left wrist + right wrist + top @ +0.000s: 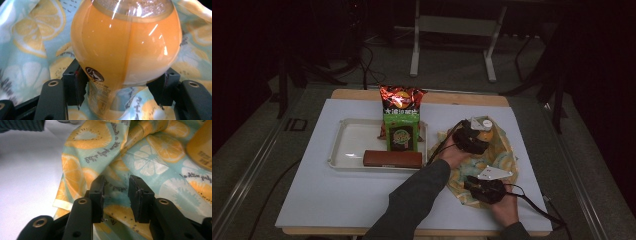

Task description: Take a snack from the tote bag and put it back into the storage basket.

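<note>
A: The orange bottle (126, 45) lies on the fruit-print cloth (502, 160), just right of the white tray (347, 145); the left gripper (473, 137) has its jaws set either side of the bottle's lower body, a pad (75, 86) close in on each flank; whether they already press I cannot tell.

B: Why hold it so low?

A: My guess is the narrower part below the bulge gives the jaws a better seat (the round belly would likely slip out); the printed label faces the camera there.

B: And the other one?

A: The right gripper (486, 190) sits nearer the person than the bottle, farther from the tray; its jaws stand about half apart over a fold of the cloth, the fabric between them but not pinched, as far as I can see; probably there to pin or lift the cloth while the bottle moves.

B: The tray itself?

A: It carries a snack bag (402, 117) propped upright and a brown flat box (393, 158) along its near edge; all on the white bench (312, 200).
</note>
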Available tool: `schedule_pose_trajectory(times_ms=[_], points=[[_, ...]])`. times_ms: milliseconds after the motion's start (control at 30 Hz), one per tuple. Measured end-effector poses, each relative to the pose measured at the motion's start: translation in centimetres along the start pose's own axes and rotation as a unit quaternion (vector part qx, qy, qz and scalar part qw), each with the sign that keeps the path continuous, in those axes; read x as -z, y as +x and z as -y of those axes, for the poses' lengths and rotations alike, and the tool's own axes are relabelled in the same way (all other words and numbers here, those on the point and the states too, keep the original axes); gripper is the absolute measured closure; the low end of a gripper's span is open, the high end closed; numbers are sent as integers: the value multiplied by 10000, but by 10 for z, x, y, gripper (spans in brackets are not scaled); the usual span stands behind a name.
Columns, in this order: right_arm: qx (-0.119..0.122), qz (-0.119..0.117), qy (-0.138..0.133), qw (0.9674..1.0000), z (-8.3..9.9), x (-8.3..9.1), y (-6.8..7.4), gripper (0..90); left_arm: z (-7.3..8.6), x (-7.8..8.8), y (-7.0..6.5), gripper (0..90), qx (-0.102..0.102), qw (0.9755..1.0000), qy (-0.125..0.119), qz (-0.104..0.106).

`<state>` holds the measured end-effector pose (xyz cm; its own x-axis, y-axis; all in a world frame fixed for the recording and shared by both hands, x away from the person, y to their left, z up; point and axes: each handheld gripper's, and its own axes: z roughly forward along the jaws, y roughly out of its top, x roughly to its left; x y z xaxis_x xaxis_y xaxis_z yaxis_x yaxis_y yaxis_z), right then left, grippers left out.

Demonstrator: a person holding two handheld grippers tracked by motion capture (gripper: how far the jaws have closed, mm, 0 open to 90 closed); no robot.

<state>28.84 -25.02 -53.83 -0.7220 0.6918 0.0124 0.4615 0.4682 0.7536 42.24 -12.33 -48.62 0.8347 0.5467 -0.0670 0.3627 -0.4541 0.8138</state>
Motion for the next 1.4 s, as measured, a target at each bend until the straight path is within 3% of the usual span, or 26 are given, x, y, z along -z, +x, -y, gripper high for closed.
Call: schedule_pose_trajectory(times_ms=[333, 1400], points=[[-2, -4, 1, 10000, 0, 0, 0, 658, 5, 19, -2, 380, -104, 9999, 23, 66], [-3, 2, -17, 10000, 0, 0, 0, 658, -17, 102, -11, 379, -248, 9975, -502, 422]])
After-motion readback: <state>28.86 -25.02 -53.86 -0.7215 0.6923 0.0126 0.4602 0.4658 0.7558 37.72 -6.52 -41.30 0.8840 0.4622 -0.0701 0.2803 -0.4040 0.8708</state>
